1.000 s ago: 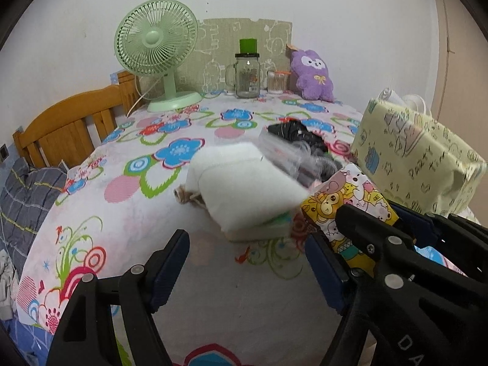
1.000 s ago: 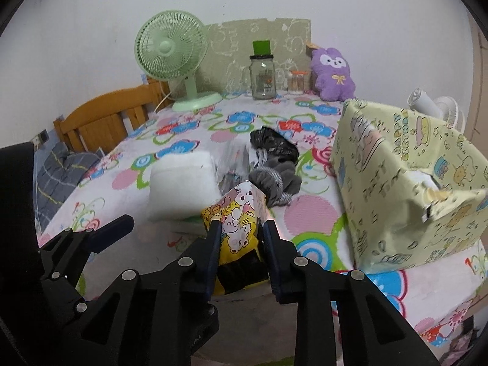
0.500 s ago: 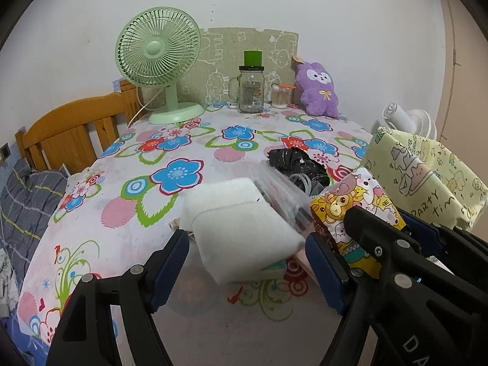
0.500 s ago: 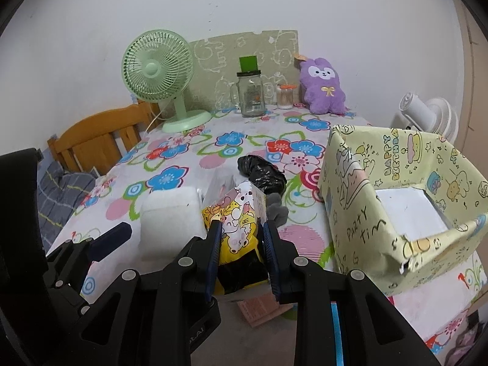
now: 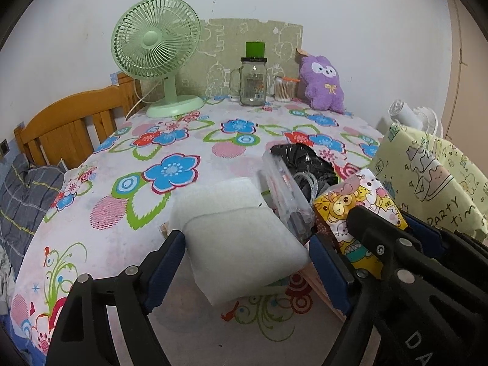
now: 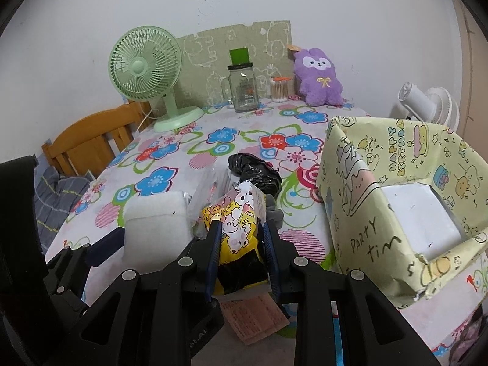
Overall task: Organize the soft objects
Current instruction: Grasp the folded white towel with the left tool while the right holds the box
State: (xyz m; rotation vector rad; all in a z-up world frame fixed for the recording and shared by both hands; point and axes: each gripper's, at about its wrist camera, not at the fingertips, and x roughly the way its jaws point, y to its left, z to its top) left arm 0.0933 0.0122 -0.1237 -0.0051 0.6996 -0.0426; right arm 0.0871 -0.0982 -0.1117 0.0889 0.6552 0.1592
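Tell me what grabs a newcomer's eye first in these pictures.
The yellow cartoon-print pouch comes first, clamped in the right tongs at the table's near edge. Beside it, the white foam pad lies between the left tongs, whose jaws are opening around it. To the right stands the open, birthday-wrapped box, and a green fan and a purple plush stand by the far wall.

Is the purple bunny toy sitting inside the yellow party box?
No, the purple bunny toy sits at the far edge of the table by the wall, while the party box stands nearer, holding only something white.
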